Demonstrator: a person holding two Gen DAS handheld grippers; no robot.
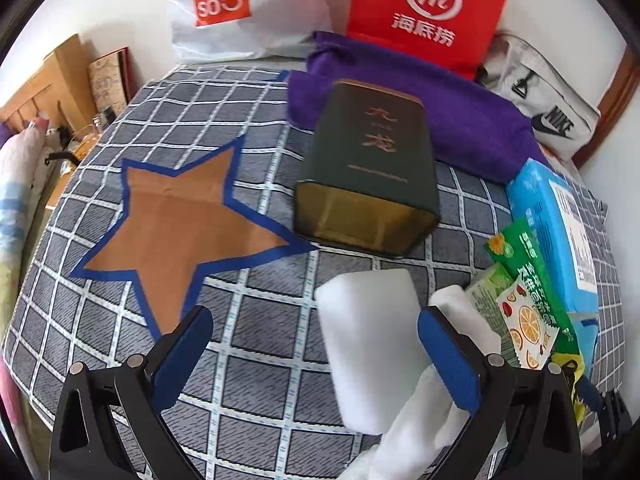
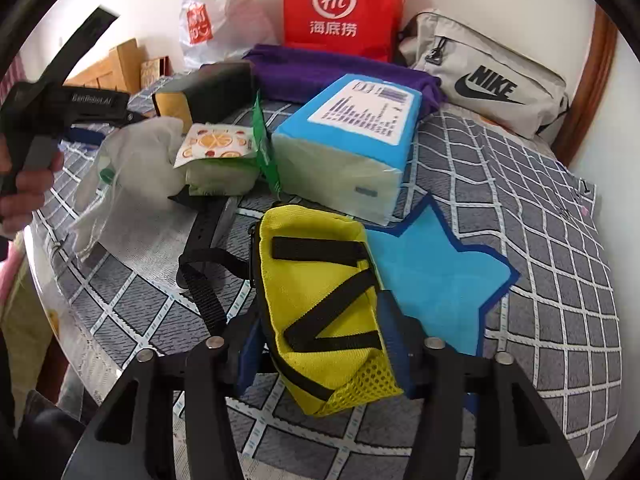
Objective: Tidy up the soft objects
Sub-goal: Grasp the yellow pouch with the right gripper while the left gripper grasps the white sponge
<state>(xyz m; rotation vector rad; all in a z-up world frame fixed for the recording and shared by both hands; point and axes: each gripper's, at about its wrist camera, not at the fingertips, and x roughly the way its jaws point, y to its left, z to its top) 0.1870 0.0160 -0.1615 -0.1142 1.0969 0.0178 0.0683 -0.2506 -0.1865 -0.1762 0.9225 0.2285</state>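
Note:
My left gripper (image 1: 316,356) is open above the checked cloth; a white foam block (image 1: 370,344) lies between its jaws, nearer the right pad (image 1: 448,364), untouched by the left one. A brown star patch (image 1: 176,232) lies to the left. My right gripper (image 2: 320,340) is shut on a yellow pouch with black straps (image 2: 320,304), which lies beside a blue star patch (image 2: 436,280). A blue tissue pack (image 2: 348,148), a small tissue packet (image 2: 216,156) and a clear plastic bag (image 2: 132,168) lie behind it.
A dark green tin box (image 1: 368,168) lies on its side mid-table. A purple towel (image 1: 448,116), red bag (image 1: 428,12), white Miniso bag (image 1: 240,4) and grey Nike bag (image 2: 484,76) line the back. The left gripper's body (image 2: 60,100) shows at the right view's left edge.

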